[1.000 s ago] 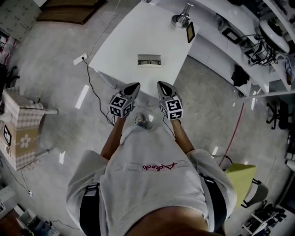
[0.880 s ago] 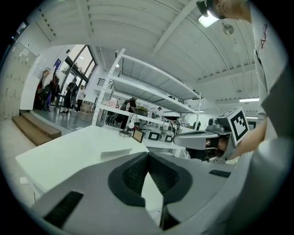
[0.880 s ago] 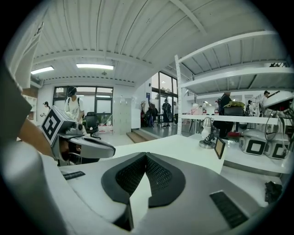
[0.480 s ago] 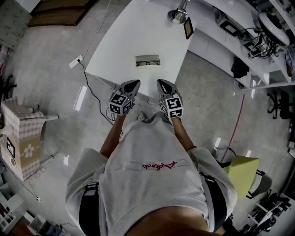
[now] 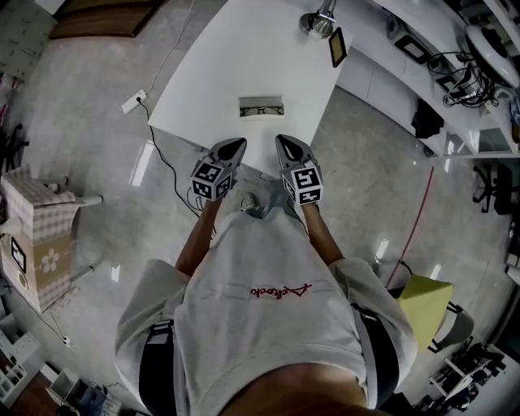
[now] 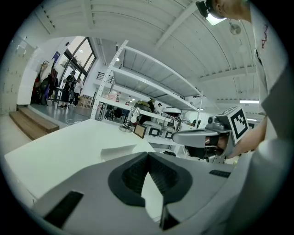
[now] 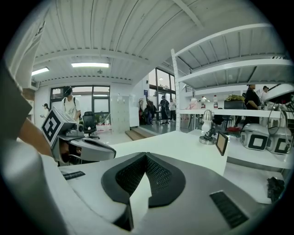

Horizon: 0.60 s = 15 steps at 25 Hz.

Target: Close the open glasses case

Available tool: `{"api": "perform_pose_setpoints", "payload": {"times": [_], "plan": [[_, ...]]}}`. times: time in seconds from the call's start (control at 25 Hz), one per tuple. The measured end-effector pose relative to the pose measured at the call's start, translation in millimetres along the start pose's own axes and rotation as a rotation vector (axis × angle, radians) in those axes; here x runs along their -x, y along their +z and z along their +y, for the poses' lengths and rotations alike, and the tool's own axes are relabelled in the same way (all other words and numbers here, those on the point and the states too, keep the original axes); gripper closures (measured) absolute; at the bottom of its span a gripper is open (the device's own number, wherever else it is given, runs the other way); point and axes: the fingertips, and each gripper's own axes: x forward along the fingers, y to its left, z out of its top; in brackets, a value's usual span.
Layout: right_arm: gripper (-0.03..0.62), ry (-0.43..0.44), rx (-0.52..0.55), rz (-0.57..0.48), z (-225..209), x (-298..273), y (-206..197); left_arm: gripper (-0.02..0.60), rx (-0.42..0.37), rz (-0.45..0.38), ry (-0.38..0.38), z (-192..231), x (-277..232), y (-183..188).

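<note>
The open glasses case [image 5: 262, 106] lies in the middle of the white table [image 5: 211, 81], with dark glasses showing inside it. In the left gripper view the case [image 6: 117, 150] is a pale low shape on the table top just beyond the jaws. My left gripper [image 5: 233, 147] and right gripper [image 5: 285, 145] hang side by side over the table's near edge, short of the case. Both are shut with nothing between their pads. Each one shows in the other's view: the right gripper [image 6: 202, 137] and the left gripper [image 7: 92, 149]. In the right gripper view the case is hidden.
A desk lamp [image 5: 318, 23] and a small framed screen [image 5: 336, 47] stand at the table's far end. A power strip [image 5: 135, 101] with its cable lies on the floor at the left. Shelving with devices [image 5: 455, 49] runs along the right; a yellow-green chair [image 5: 422, 305] stands behind me.
Both grippers have edged forward together toward the table's near edge, and the table has drawn closer. Their jaws stay shut.
</note>
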Motion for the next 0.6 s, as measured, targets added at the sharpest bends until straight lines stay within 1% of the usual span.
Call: {"api": "perform_pose_setpoints", "payload": {"times": [0.44, 0.6], "plan": [[0.586, 0.07, -0.025, 0.02, -29.2, -35.6, 0.8, 0.554, 0.065, 0.016, 0.082, 23.5, -23.6, 1.9], [0.586, 0.084, -0.048, 0.035, -40.9, -47.2, -2.7, 0.555, 0.087, 0.021, 0.087, 30.5, -32.2, 0.5]]}}
